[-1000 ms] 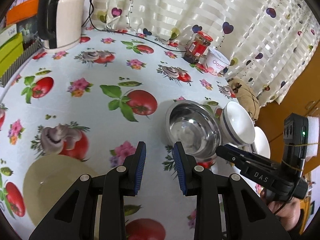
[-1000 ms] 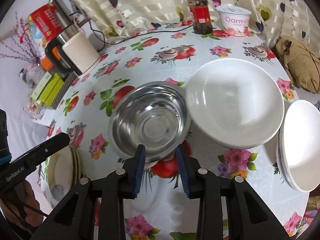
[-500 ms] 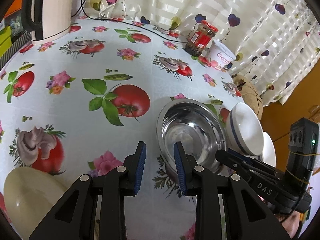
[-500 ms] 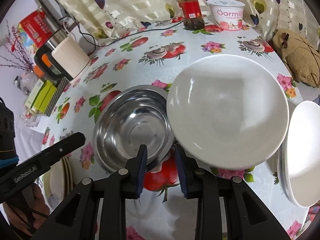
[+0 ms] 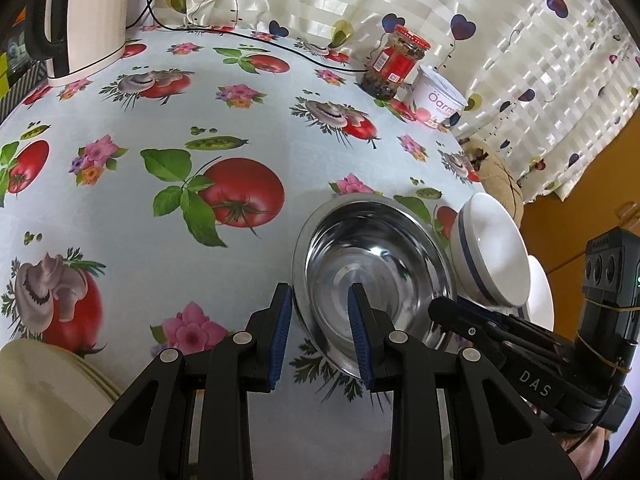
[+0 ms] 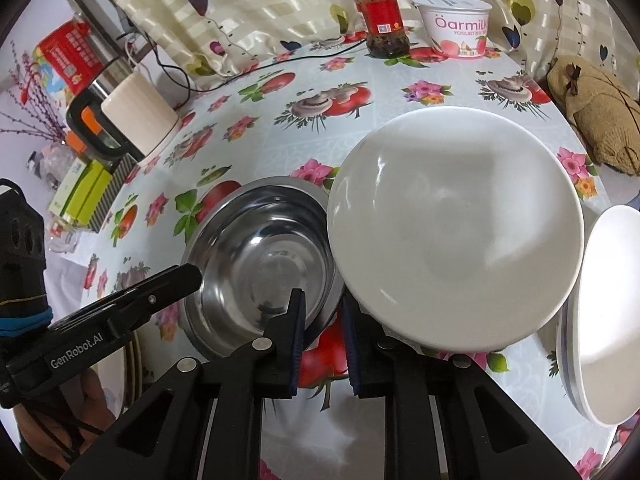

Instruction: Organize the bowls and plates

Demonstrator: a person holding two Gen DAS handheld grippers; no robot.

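Note:
A steel bowl (image 5: 376, 272) stands on the flowered tablecloth, also in the right wrist view (image 6: 260, 264). My left gripper (image 5: 320, 336) is open, its jaws astride the bowl's near-left rim. My right gripper (image 6: 322, 344) is open, its jaws astride the bowl's near-right rim. A white bowl with a blue band (image 5: 492, 252) touches the steel bowl on the right; it fills the right wrist view (image 6: 456, 240). White plates (image 6: 604, 352) are stacked at the right edge. Cream plates (image 5: 44, 404) are stacked at the lower left.
A kettle (image 5: 88, 16) stands far left with a cable running behind. A red-lidded jar (image 5: 394, 64) and a yogurt tub (image 5: 438, 100) stand at the back by the curtain. A brown sack (image 6: 596, 120) lies off the right edge. Boxes (image 6: 80, 192) sit at the left.
Both grippers have moved forward and lower to the steel bowl. Their jaws now straddle its rim on either side. The bowls have not moved.

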